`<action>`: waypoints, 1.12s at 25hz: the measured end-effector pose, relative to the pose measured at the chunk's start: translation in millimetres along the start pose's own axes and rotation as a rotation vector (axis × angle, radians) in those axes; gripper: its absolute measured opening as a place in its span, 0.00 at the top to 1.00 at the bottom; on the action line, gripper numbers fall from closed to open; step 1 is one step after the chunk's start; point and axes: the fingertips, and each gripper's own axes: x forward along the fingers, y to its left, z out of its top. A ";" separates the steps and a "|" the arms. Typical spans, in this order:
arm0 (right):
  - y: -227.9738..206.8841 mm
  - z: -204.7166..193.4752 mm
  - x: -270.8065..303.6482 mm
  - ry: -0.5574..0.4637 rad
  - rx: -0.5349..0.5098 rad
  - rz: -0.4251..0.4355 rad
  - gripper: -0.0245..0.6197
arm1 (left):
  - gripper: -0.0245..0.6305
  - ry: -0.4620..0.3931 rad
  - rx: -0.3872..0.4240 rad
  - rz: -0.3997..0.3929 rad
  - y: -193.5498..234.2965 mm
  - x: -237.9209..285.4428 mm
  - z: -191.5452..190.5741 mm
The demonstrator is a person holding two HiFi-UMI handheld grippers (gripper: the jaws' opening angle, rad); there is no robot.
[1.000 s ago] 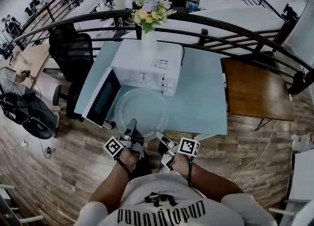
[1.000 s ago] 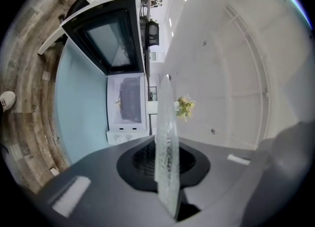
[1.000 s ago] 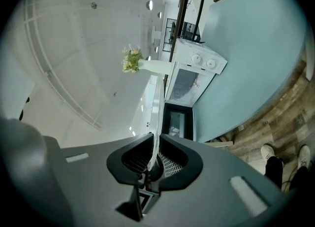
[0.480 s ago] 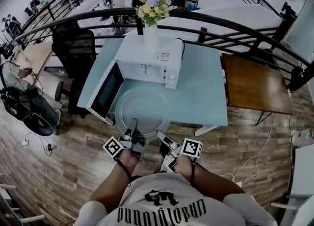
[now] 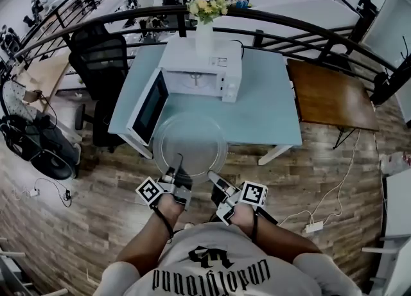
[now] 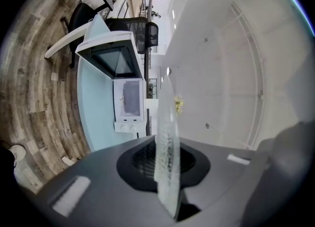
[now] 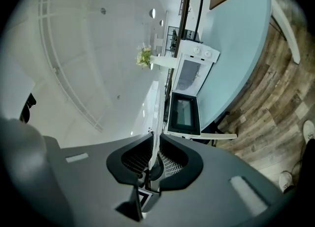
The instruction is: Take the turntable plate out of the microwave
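Plate's out! The glass plate hangs clear of the microwave, past the bench edge, over the floor. The left gripper and right gripper both have their jaws nearly closed, pinching its near rim. The danger: all that weight sits beyond 2 thin grips, so a tilt or uneven pull could let it slip and shatter. The open door is close on the left, too.

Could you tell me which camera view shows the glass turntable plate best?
The head view: the whole round turntable plate shows there, held at its near rim by the left gripper and the right gripper. Each gripper view shows only a thin, edge-on strip of the plate's rim clamped between its jaws.
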 end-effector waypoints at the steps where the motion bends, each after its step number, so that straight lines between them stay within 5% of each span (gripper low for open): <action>1: 0.1 -9.8 -1.9 -0.008 0.012 -0.020 0.90 | 0.85 0.008 0.003 0.003 0.1 -8.4 2.2; 15: 30.7 -114.7 -3.4 -0.082 0.027 -0.017 0.90 | 0.85 0.075 0.001 -0.005 -7.8 -104.5 26.1; 28: 42.0 -144.4 0.7 -0.101 0.005 -0.021 0.90 | 0.85 0.091 -0.009 -0.012 -8.7 -131.5 37.0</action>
